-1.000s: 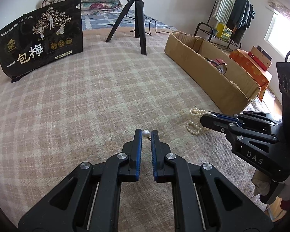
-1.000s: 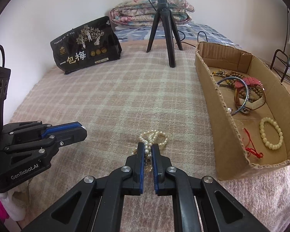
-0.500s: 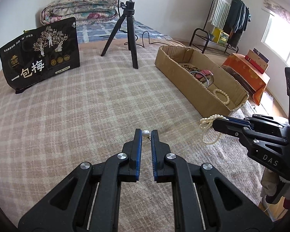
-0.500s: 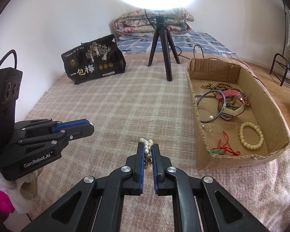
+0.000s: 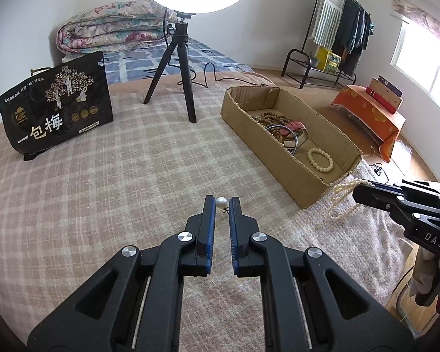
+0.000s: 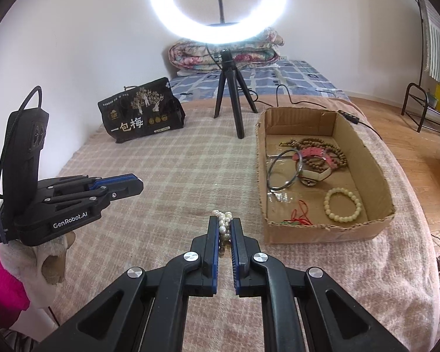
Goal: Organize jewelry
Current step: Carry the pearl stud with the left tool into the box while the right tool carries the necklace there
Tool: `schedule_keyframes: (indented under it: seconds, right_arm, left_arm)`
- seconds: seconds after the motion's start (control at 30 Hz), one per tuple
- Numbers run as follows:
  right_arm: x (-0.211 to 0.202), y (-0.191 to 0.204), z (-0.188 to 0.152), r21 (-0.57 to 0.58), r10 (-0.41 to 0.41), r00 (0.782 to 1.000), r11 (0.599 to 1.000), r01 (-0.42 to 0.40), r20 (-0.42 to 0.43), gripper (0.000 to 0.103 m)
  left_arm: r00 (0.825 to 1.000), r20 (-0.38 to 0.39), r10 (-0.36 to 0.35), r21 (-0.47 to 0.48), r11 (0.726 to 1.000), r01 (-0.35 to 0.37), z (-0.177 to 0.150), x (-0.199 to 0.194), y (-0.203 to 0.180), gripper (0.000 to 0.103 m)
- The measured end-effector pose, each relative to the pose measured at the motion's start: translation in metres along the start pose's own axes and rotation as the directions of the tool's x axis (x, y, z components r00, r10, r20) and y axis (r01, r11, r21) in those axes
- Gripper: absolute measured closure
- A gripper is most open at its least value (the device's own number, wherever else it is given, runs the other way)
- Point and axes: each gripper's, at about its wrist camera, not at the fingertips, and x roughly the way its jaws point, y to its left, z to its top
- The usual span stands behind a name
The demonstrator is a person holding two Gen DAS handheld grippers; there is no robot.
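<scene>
Pearl necklace (image 6: 224,225): clamped in the right gripper (image 6: 225,228), strands dangling just off the cardboard box's (image 5: 293,173) near corner.
Pearl earring (image 5: 221,202): pinched at the left gripper's (image 5: 221,205) tips, above the plaid blanket (image 5: 117,176), left of the box.
Box contents: cream bead bracelet (image 6: 342,204), metal bangle (image 6: 284,170), brown beads (image 6: 322,152), red cord (image 6: 300,215).

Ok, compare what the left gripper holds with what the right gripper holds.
The left gripper pinches a single white pearl earring, one bead with a small hook; the right gripper clamps a long white pearl strand, many beads bunched. The earring sits at the fingertips; the strand dangles below. Both are pearly white and lifted off the blanket.
</scene>
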Motion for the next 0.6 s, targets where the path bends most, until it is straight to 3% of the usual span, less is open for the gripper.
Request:
schedule_keyframes:
  seconds: [0.6]
  right_arm:
    - [-0.043,-0.054,0.014,0.054,-0.059,0.995,0.997,0.055,0.079,0.098]
  left_arm:
    - [0.998,0.044,-0.035,0.026,0.999,0.034,0.043,0.013,-0.030,0.096]
